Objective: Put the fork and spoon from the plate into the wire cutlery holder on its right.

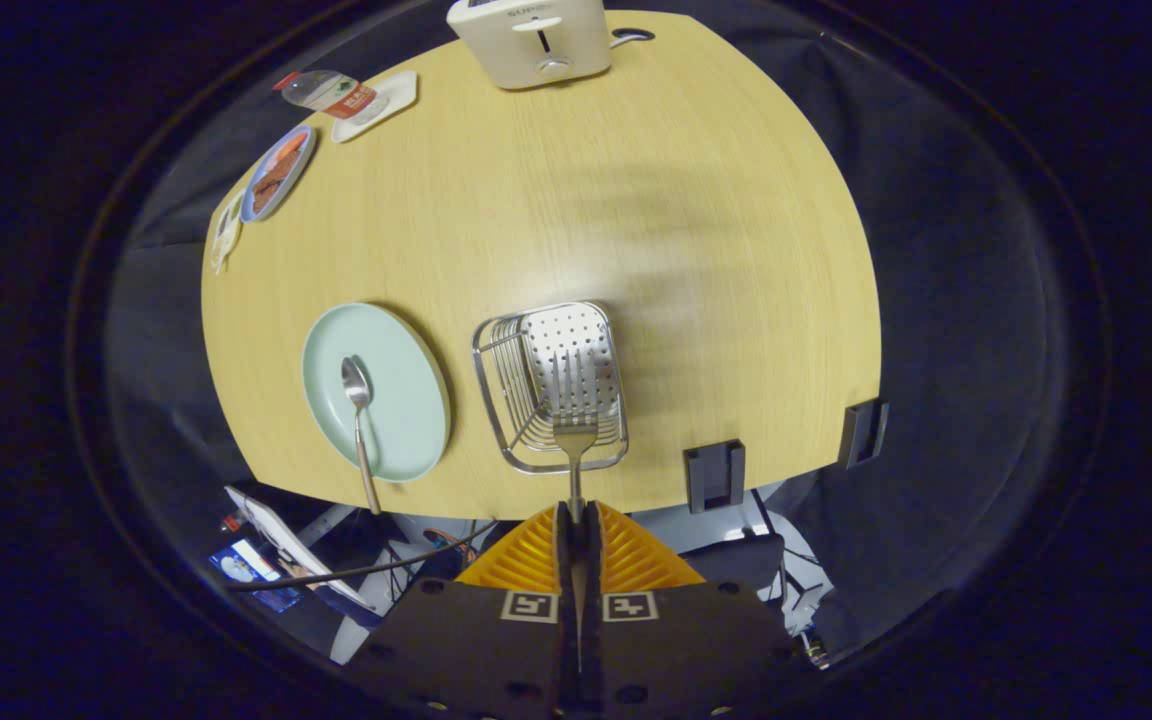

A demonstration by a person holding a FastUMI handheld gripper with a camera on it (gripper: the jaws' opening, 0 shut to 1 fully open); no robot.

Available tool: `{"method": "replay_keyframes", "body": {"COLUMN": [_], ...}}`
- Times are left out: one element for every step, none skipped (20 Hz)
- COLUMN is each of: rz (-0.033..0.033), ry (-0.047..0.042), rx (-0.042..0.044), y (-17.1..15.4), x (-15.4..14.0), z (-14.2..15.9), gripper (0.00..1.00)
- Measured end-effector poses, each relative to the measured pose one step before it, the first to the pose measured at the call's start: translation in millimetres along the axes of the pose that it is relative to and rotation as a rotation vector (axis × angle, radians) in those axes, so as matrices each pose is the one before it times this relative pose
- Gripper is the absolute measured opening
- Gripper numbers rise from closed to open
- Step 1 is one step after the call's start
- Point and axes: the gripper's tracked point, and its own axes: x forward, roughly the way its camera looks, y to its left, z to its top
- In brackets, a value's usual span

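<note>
A: Fork (575, 440) first. What has hold of it?

B: The gripper (577, 520) does. Its two orange fingers (526, 555) are pressed close together on the fork's handle, which runs straight out from between them. The tines point away from the fingers and hang over the open top of the wire cutlery holder (548, 385).

A: Is the fork inside the holder yet?

B: I cannot tell how deep it sits. The head of the fork overlaps the near rim and the inside of the holder.

A: Anything else in the holder?

B: Nothing that I can make out; its holed metal bottom shows through, along with the wire sides. It stands on the wooden table (636, 200), just ahead of the fingers.

A: And the spoon (360, 420)?

B: It lies on the pale green plate (406, 400), just to the left of the holder. Its bowl rests near the plate's middle and its handle sticks out over the near rim, past the table's edge.

A: What lies farther out?

B: A white toaster (531, 40) at the far edge. At the far left, a bottle (328, 93) lies on a small white tray (391, 98), with a blue-rimmed dish (278, 172) nearby. Two dark brackets (714, 475) are clipped to the near edge.
</note>
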Motion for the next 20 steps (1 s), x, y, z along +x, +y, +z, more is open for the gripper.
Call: {"method": "replay_keyframes", "body": {"rz": [0.00895, 0.01047, 0.00877, 0.00706, 0.00392, 0.00619, 0.00403, 0.00347, 0.00610, 0.00045, -0.00178, -0.00332, -0.00213, -0.00244, -0.00348, -0.00083, 0.00200, 0.00828, 0.01666, 0.02182], "ry": [0.01039, 0.00096, 0.00076, -0.00213, -0.00668, -0.00206, -0.00763, -0.00947, -0.01709, -0.02825, -0.03919, -0.04307, -0.04600, -0.05364, -0.04279, -0.05794, -0.04588, -0.04337, -0.04646, -0.04938], "rx": [0.00614, 0.00216, 0.00070, 0.00234, 0.00131, 0.00110, -0.00112, -0.00035, -0.00240, -0.00764, -0.01707, -0.02454, -0.02615, -0.02927, -0.02324, -0.02176, -0.01090, -0.00704, 0.00800, 0.01060], "y": [0.98, 2.36, 2.16, 2.12, 0.90, 2.17, 1.42, 1.11, 1.93, 1.48, 1.91, 2.42, 3.49, 4.96, 4.05, 6.44, 6.64, 8.61, 10.98, 13.66], "x": [2.87, 1.02, 1.05, 1.71, 3.53, -3.83, -0.81, 0.31, -1.79, -3.41, -4.26, -3.76, -4.69, -5.50, -5.06, -6.08, -4.04, -5.33, -4.26, -1.80], "z": [1.69, 1.81, 0.47, 0.89, 2.22, 0.86, 1.05, 0.04, 1.35, 3.07, 4.17, 2.11, 3.54, 1.63, 1.34, 0.50, 0.90, -2.20, -0.95, -1.34], "gripper": [0.03, 0.03, 0.07, 0.08, 0.10, 0.11, 0.11, 0.10, 0.14, 0.18, 0.27, 0.37, 0.48, 0.60, 0.70, 0.74, 0.78, 0.81, 0.84, 0.88]}}
